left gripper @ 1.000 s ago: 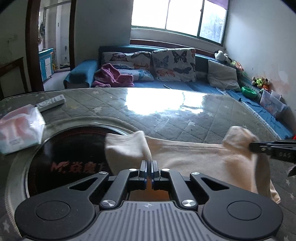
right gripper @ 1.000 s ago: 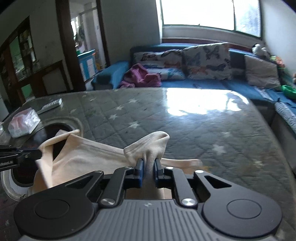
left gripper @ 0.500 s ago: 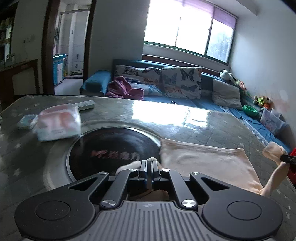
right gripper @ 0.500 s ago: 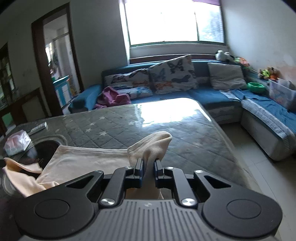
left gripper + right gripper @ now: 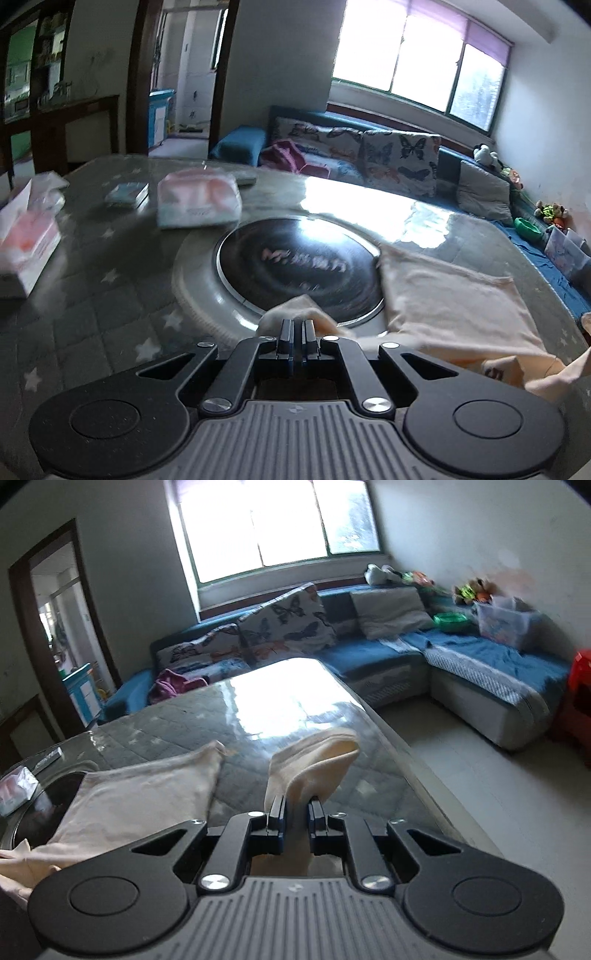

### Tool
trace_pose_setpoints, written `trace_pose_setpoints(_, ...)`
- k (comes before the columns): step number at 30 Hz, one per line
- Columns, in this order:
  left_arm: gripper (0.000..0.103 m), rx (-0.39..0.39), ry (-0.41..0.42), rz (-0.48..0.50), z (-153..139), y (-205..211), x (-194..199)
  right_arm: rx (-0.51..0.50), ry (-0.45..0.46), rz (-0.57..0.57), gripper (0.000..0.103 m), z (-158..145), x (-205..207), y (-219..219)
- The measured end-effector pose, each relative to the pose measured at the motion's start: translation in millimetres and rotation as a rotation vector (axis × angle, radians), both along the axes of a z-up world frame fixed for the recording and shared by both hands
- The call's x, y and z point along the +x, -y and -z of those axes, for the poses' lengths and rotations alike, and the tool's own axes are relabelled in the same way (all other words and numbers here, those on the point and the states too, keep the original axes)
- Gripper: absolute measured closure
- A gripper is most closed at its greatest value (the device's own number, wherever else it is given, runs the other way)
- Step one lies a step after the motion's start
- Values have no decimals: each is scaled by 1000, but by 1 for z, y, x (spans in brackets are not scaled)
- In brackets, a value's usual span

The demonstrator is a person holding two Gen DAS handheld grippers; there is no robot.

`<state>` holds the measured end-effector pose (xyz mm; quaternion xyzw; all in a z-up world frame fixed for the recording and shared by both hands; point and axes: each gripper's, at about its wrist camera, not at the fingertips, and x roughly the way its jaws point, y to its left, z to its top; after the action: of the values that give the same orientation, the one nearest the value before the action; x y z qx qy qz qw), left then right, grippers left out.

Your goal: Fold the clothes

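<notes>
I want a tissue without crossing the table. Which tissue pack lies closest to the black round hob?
The soft pink-and-white tissue pack, lying just beyond the hob. The boxed one sits far off at the table's left edge.

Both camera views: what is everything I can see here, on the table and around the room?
cream garment: one, spread on table, two corners lifted
table: one, grey starred cover
round black cooktop: one, set in table centre
tissue packs: two, pink-white, table's left side
small booklet: one, pale blue, beside the packs
sofa: one, blue, under window
butterfly cushions: several, on sofa
purple cloth: one, on sofa
green bowl: one, on sofa
left tool: black, shut on garment corner
right tool: black, shut on garment corner
</notes>
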<state>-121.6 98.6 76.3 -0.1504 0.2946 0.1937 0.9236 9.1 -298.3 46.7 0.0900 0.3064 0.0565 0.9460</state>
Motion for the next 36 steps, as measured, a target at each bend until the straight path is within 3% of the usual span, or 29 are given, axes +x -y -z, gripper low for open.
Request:
trace_pose_setpoints(11, 97, 16, -32, 28, 5, 2, -13, 10, -79, 83, 80, 23, -30, 30)
trace_pose_setpoints(14, 94, 16, -25, 83, 2, 16, -6, -4, -88, 115, 77, 26, -37, 40)
trace_pose_setpoints(16, 81, 12, -25, 126, 1, 26, 0, -12, -94, 142, 76, 27, -38, 48)
trace_pose_setpoints(21, 62, 19, -19, 269, 1, 63, 18, -10, -100, 176, 75, 28, -33, 60)
trace_pose_setpoints(29, 61, 24, -1, 435, -1, 110, 50, 16, -125, 178, 75, 39, -4, 69)
trace_pose_setpoints(33, 63, 22, -16, 495, 6, 125, 61, -16, -145, 137, 75, 47, 0, 61)
trace_pose_setpoints(36, 63, 20, -26, 540, 9, 134, 64, -37, -127, 122, 92, 48, -1, 56)
